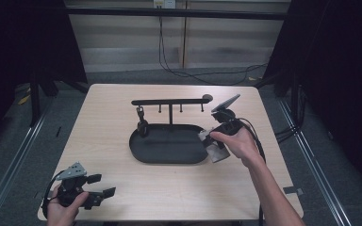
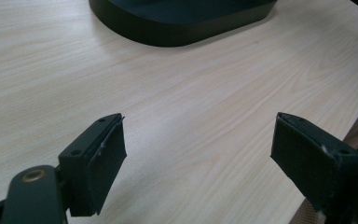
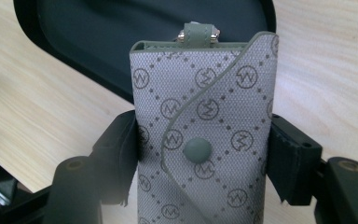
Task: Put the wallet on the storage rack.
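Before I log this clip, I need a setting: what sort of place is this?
Probably a lab recording booth: a bare wooden table inside dark curtains, loose cables on the floor, one staged key stand.

Lower end of grey patterned pouch [image 3: 205,126] cut off by frame edge

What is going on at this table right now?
A person holds a gripper in each hand. The right gripper is shut on a grey patterned key pouch at the right end of a black oval tray with a hook rack. The left gripper waits open over the bare wooden table.
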Demonstrator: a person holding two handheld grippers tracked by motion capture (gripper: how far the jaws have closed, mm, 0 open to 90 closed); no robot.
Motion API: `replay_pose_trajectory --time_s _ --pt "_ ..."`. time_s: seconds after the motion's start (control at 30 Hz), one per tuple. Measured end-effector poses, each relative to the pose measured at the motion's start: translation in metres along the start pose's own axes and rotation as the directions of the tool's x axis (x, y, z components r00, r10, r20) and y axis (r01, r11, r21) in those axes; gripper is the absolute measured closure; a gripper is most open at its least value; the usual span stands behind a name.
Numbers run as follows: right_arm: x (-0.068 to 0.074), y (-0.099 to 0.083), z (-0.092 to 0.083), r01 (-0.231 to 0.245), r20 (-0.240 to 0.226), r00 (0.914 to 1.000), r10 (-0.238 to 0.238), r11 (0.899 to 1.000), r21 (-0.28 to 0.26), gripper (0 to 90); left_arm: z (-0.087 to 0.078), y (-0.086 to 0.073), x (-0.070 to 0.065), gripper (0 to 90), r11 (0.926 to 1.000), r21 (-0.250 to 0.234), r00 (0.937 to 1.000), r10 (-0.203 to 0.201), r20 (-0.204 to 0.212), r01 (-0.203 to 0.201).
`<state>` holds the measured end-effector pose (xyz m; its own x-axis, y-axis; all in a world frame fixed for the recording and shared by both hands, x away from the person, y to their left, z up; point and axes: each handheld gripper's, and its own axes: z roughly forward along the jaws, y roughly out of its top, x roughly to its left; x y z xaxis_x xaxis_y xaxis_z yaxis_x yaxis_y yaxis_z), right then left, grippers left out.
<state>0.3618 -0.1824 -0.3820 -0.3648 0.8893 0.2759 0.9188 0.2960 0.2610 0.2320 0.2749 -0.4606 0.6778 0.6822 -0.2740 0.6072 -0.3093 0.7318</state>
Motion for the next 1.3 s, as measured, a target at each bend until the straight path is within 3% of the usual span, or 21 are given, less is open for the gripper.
replay_pose_trajectory --time_s 0.2,0.63,0.83,0.97,1.3 --pt "-0.006 0.007 0.004 -0.049 -0.028 0.9985 0.047 0.998 -0.043 33.7 0.001 0.000 -0.001 18.2 1.0000 0.009 1.0000 0.004 0.001 -0.004" --pt "-0.010 0.019 0.019 -0.107 -0.057 0.9931 0.103 0.991 -0.077 33.7 0.001 0.000 0.000 18.2 0.9999 0.015 1.0000 0.000 -0.004 0.000" --pt "-0.011 0.023 0.029 -0.143 -0.082 0.9876 0.134 0.982 -0.120 33.8 0.001 0.000 0.000 18.2 0.9999 0.014 1.0000 0.000 -0.008 0.000" --pt "-0.014 0.023 0.035 -0.167 -0.099 0.9835 0.152 0.970 -0.174 33.8 0.001 0.000 -0.001 18.3 0.9998 0.018 0.9998 0.007 -0.017 -0.006" --pt "-0.016 0.025 0.051 -0.197 -0.121 0.9770 0.176 0.962 -0.189 33.8 0.001 0.000 -0.003 18.2 0.9997 0.022 0.9997 0.015 -0.017 -0.014"
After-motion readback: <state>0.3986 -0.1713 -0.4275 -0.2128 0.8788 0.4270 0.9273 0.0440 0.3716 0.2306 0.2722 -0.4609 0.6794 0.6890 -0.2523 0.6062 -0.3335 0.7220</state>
